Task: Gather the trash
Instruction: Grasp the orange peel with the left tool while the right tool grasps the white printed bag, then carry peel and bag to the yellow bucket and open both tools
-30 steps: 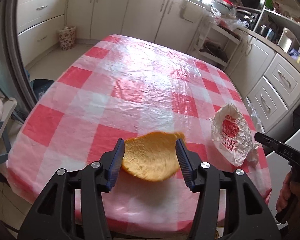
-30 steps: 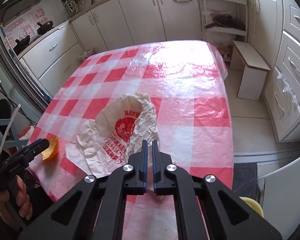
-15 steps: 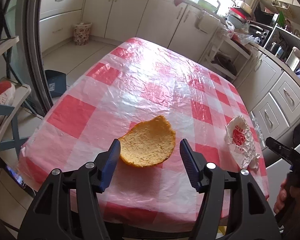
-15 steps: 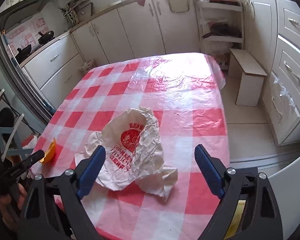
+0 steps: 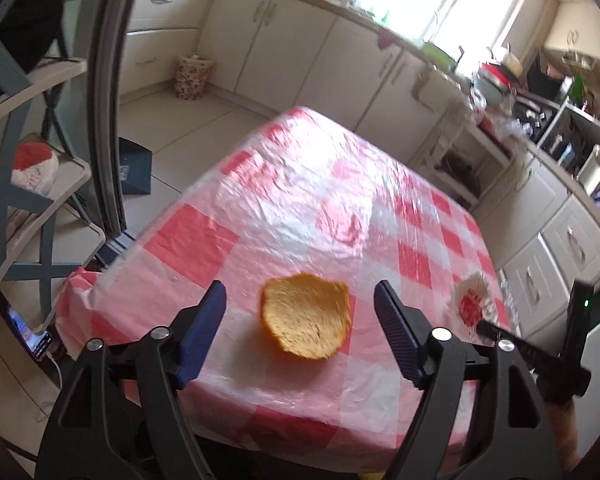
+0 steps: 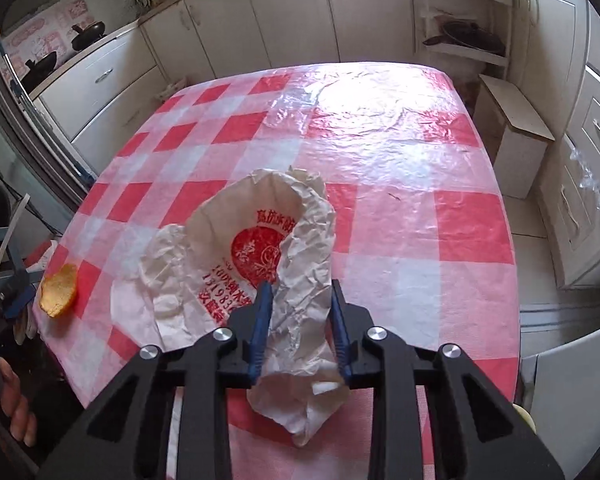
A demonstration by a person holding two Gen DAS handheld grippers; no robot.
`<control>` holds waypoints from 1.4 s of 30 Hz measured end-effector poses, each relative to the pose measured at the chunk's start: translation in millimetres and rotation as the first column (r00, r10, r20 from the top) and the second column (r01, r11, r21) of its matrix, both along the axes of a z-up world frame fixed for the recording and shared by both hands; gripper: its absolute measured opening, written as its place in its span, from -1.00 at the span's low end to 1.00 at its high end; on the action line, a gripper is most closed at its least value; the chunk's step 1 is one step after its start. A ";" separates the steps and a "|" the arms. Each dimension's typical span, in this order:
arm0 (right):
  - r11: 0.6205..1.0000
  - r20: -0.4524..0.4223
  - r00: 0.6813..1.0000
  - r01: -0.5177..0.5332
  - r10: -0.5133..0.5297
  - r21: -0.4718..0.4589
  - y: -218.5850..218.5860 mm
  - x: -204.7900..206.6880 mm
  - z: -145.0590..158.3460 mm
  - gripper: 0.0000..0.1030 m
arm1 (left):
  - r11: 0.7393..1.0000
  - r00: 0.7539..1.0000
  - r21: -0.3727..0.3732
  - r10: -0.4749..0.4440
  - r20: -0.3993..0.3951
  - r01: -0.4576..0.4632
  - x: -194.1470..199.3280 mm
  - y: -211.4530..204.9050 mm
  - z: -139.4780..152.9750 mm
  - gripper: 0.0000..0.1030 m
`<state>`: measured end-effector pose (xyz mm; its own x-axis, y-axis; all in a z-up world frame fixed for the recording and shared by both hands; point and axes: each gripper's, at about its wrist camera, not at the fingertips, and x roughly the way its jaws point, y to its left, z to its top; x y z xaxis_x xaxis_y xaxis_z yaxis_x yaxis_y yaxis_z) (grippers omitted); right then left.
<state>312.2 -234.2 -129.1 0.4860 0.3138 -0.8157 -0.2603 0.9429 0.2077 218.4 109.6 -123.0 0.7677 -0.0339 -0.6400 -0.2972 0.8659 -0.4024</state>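
Observation:
An orange peel lies on the red-and-white checked tablecloth near its front edge; it also shows in the right wrist view. My left gripper is open, its jaws wide on either side of the peel and a little above it. A crumpled white paper wrapper with red print lies on the cloth; it also shows in the left wrist view. My right gripper has its jaws partly closed around a fold of the wrapper, with paper between them.
White kitchen cabinets line the far wall and the right side. A small white step stool stands right of the table. A metal shelf rack stands at the left. A floral bin sits on the floor.
My right gripper has come down over the wrapper and narrowed its jaws around a fold. My left gripper has drawn back a little from the peel, still open.

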 end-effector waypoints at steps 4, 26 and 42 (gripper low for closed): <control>1.000 0.025 1.000 0.002 -0.002 0.007 -3.5 -3.0 6.8 -0.65 | 1.000 0.999 0.009 0.007 -0.033 -0.007 5.2 3.4 -5.6 0.53; 0.997 0.149 0.986 0.068 -0.071 0.028 -73.1 -64.5 64.8 -0.69 | 0.969 0.964 0.021 -0.241 -0.109 0.245 19.4 -85.9 -7.7 -0.82; 0.925 -0.006 0.969 0.233 -0.246 -0.300 -185.0 -125.0 1.1 -0.68 | 0.748 0.747 0.023 -0.661 -0.077 0.664 -24.3 -328.0 12.2 -0.82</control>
<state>187.2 -419.2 -128.0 0.4796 -0.0647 -0.8751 -0.0167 0.9964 -0.0828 194.0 -218.5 -110.7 0.5236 -0.4889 -0.6977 0.3357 0.8711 -0.3585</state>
